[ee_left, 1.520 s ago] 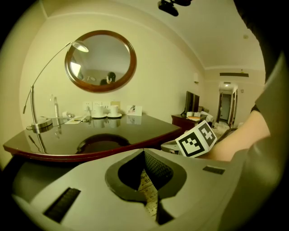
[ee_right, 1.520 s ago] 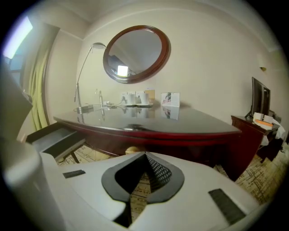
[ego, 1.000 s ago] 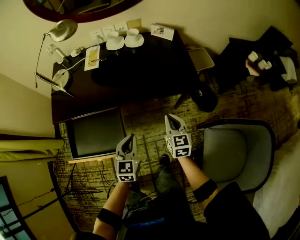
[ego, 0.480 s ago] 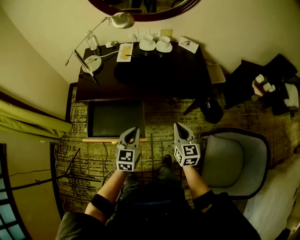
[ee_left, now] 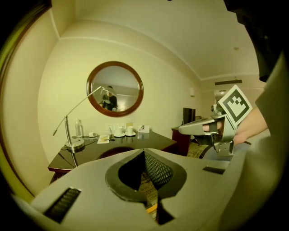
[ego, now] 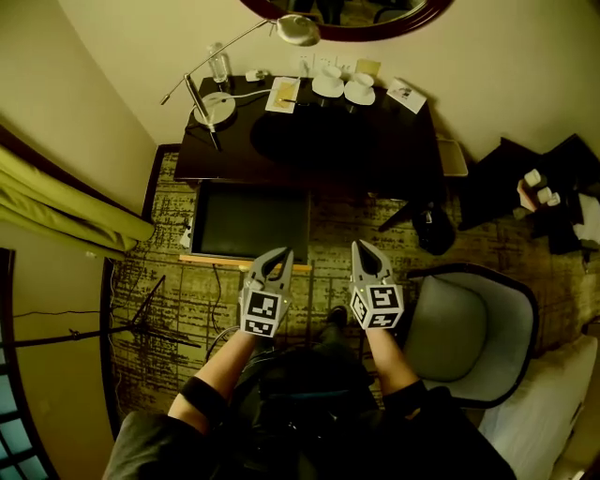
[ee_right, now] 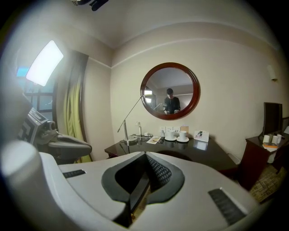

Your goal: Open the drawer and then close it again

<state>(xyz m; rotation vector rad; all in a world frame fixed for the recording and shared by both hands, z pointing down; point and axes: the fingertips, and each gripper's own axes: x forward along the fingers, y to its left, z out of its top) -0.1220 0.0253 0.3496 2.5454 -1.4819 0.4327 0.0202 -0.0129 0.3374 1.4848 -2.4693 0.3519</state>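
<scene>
A dark wooden desk stands against the far wall; the gripper views show it too, desk and desk. In front of it, lower, lies a dark rectangular panel with a pale wooden front edge; I cannot tell whether it is a drawer. My left gripper and right gripper hang side by side in the air over the carpet, short of the desk, touching nothing. Both are shut and hold nothing. Each gripper view shows the other one: the right gripper and the left gripper.
On the desk stand a lamp, two cups on saucers and papers. A round mirror hangs above it. A grey armchair is at my right, a yellow curtain at the left. Cables and a stand lie on the floor.
Both grippers have come up and forward toward the desk, still shut and side by side. The head view has swung, so the desk now sits nearer the middle.
</scene>
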